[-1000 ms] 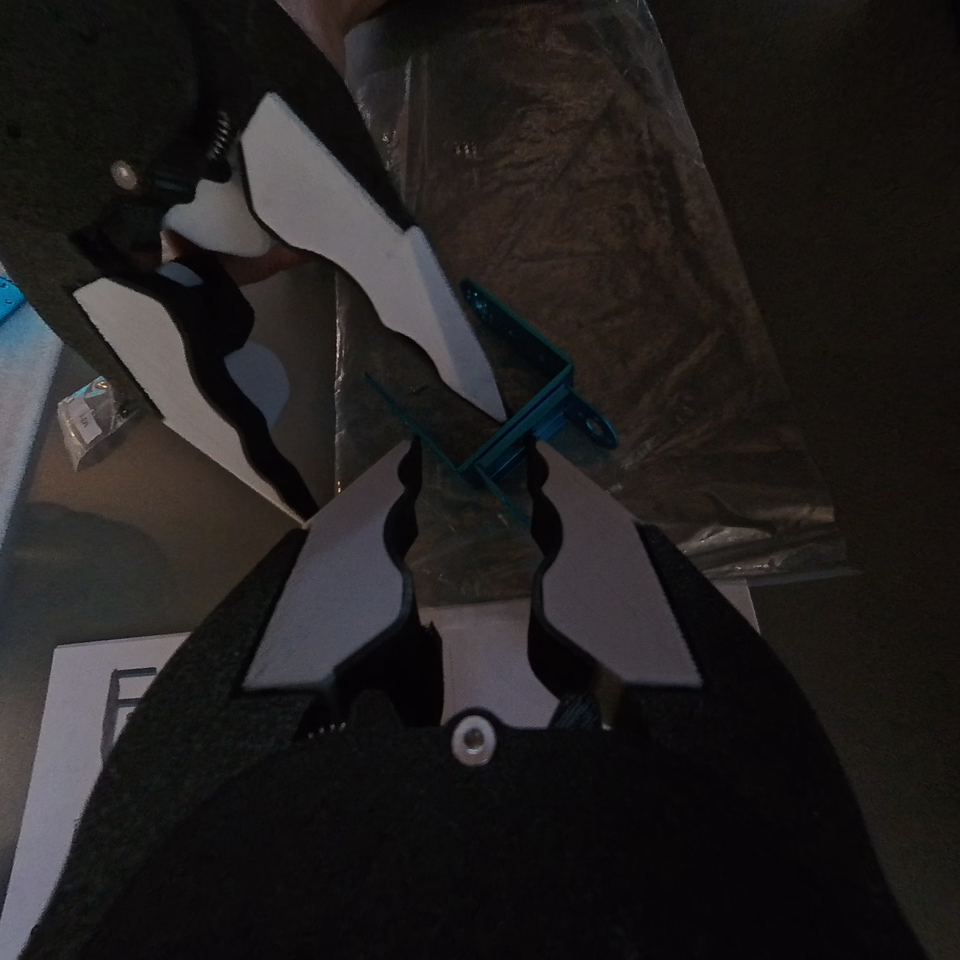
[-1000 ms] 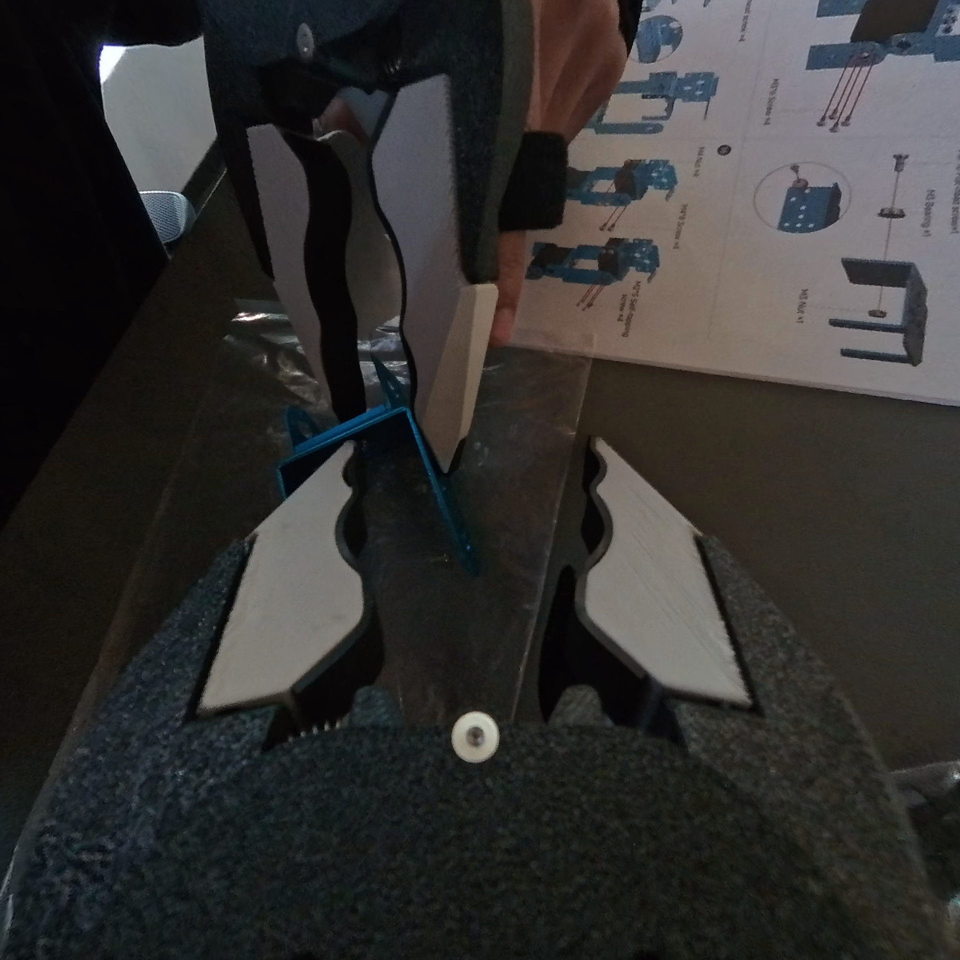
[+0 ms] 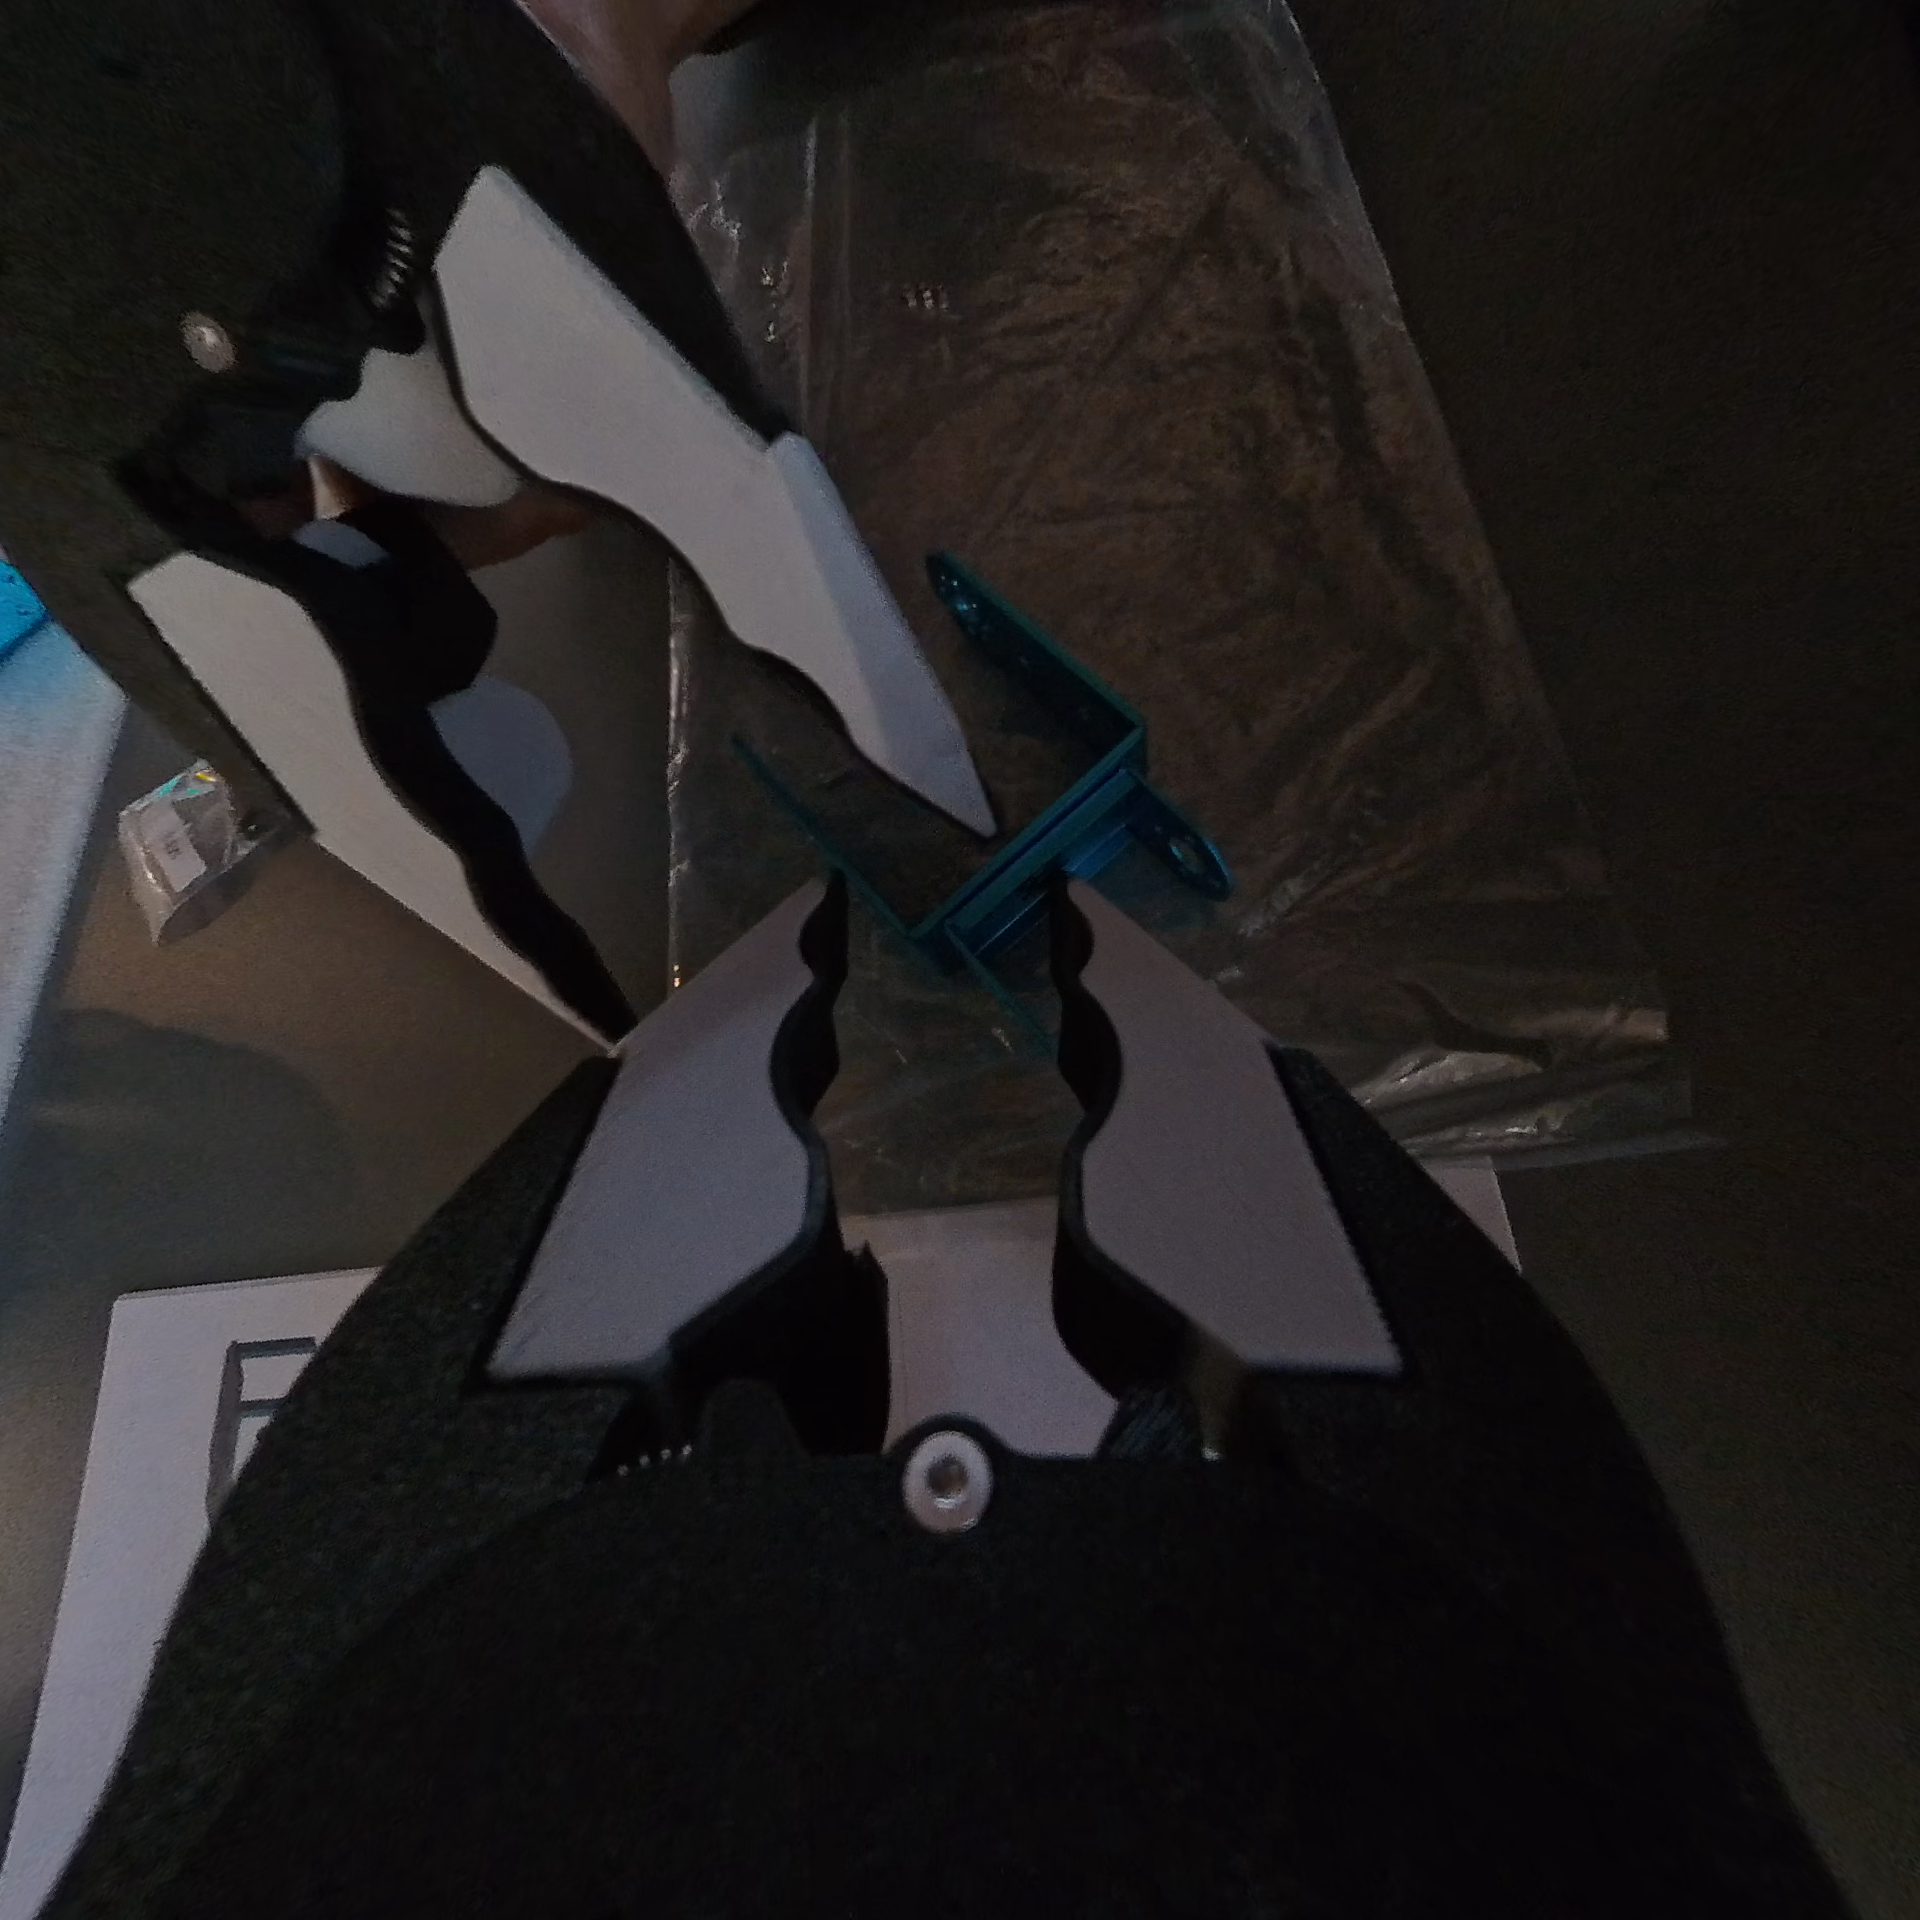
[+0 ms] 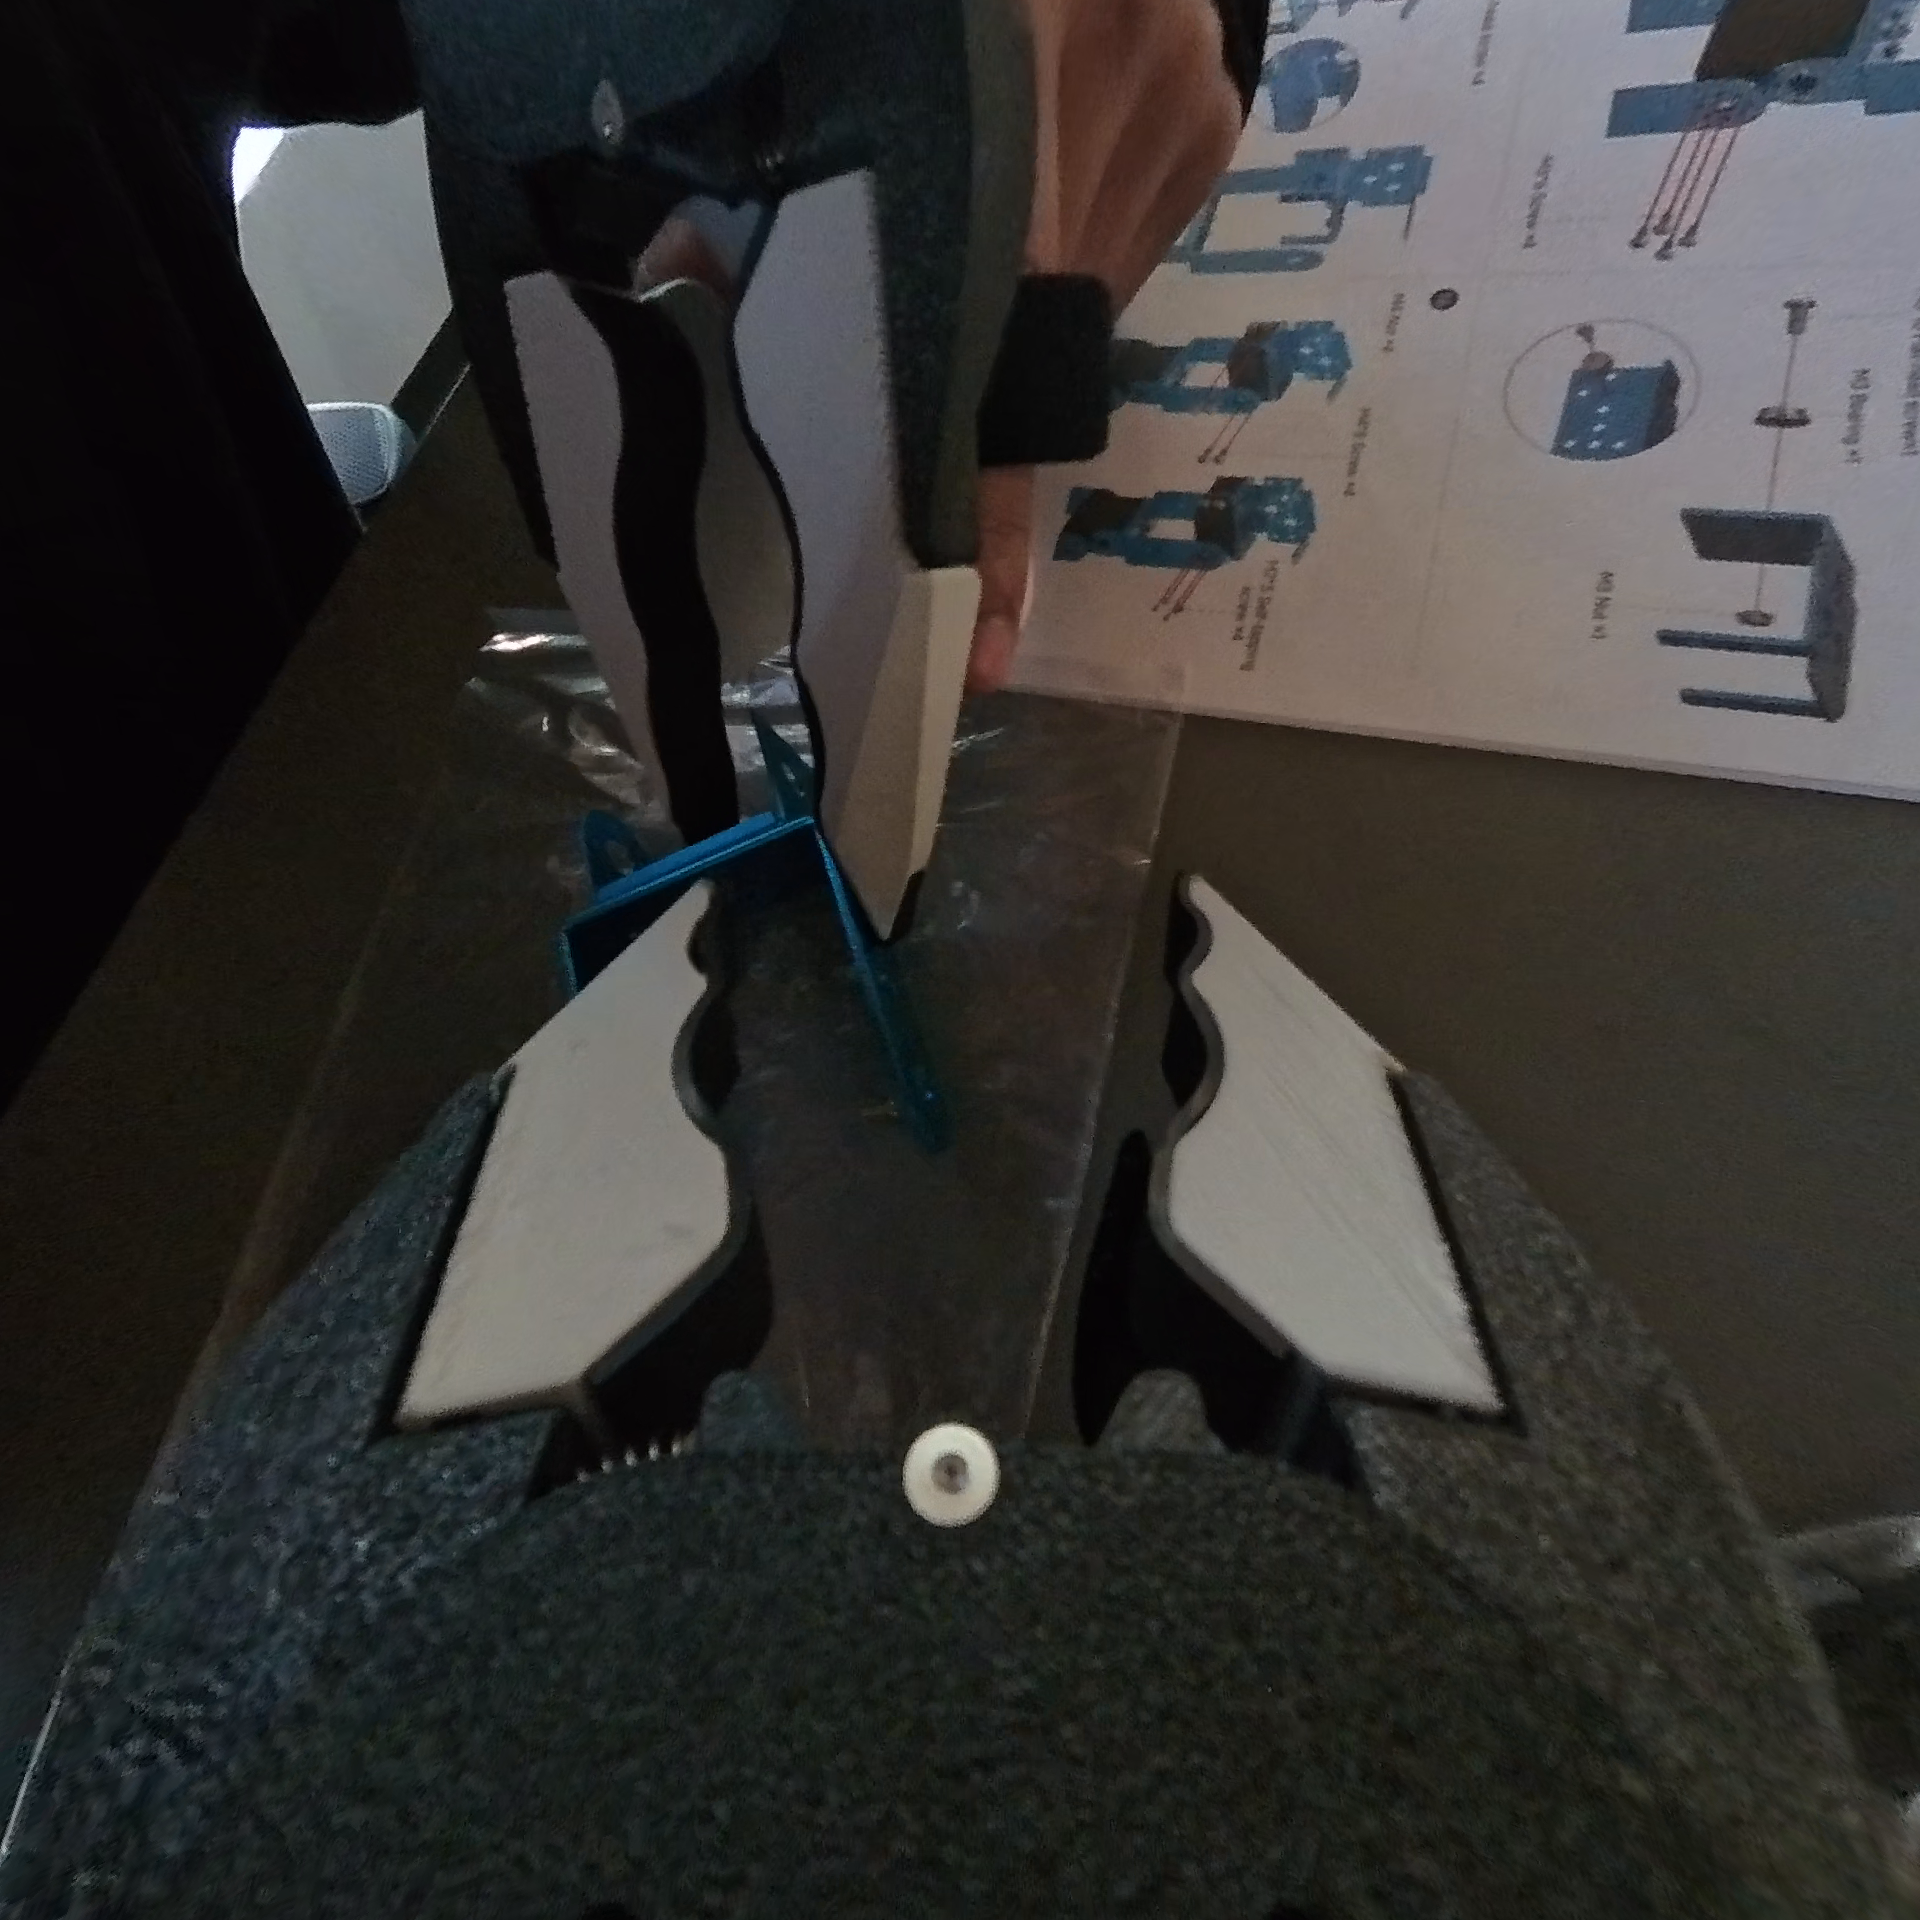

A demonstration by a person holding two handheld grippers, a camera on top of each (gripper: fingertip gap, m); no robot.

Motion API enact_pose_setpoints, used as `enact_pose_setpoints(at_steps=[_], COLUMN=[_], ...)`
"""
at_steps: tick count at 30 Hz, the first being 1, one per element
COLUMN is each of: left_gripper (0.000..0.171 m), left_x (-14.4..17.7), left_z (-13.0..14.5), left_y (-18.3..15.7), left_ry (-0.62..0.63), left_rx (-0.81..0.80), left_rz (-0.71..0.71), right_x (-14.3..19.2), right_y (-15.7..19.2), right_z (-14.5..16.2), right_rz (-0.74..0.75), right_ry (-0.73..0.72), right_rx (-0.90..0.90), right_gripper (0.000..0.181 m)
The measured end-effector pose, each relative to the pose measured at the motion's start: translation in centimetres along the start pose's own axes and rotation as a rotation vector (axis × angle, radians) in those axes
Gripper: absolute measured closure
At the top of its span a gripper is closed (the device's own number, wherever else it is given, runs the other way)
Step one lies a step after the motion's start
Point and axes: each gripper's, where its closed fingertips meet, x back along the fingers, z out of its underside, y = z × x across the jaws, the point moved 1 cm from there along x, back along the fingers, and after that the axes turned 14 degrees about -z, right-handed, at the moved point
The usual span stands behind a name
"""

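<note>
We find both tongs parted, the left gripper (image 3: 951, 914) and right gripper (image 4: 940, 894) at the blue metal bracket (image 3: 1049, 873) upon the clear plastic bag (image 3: 1195, 520); it looks stiff, light, thin-walled, best gripped across a flange.

Blue bracket (image 4: 665, 904) — partly hidden

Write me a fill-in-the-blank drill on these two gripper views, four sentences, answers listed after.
1. The metal bracket between the two grippers is ___ in colour.
2. The bracket lies on a clear ___ bag.
3. The right gripper has its jaws ___, on either side of the bag.
4. The printed sheet past the bag shows assembly ___.

Answers: blue; plastic; open; diagrams
</note>
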Motion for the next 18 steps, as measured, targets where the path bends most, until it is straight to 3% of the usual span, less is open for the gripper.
enact_pose_setpoints(at_steps=[6,8,18], left_gripper=[0.133,0.134,0.134], left_x=[0.0,-0.01,-0.01], left_z=[0.0,0.0,0.0], left_y=[0.03,0.03,0.05], left_ry=[-0.001,-0.001,-0.003], left_rx=[-0.005,-0.006,-0.01], left_rz=[-0.004,-0.004,-0.004], right_x=[-0.21,0.21,-0.32], right_y=[-0.19,-0.56,-0.16], right_z=[0.02,-0.15,0.05], right_rz=[0.025,0.034,0.03], right_ry=[0.017,-0.007,0.023], right_rx=[0.008,-0.009,0.017], right_gripper=[0.093,0.102,0.092])
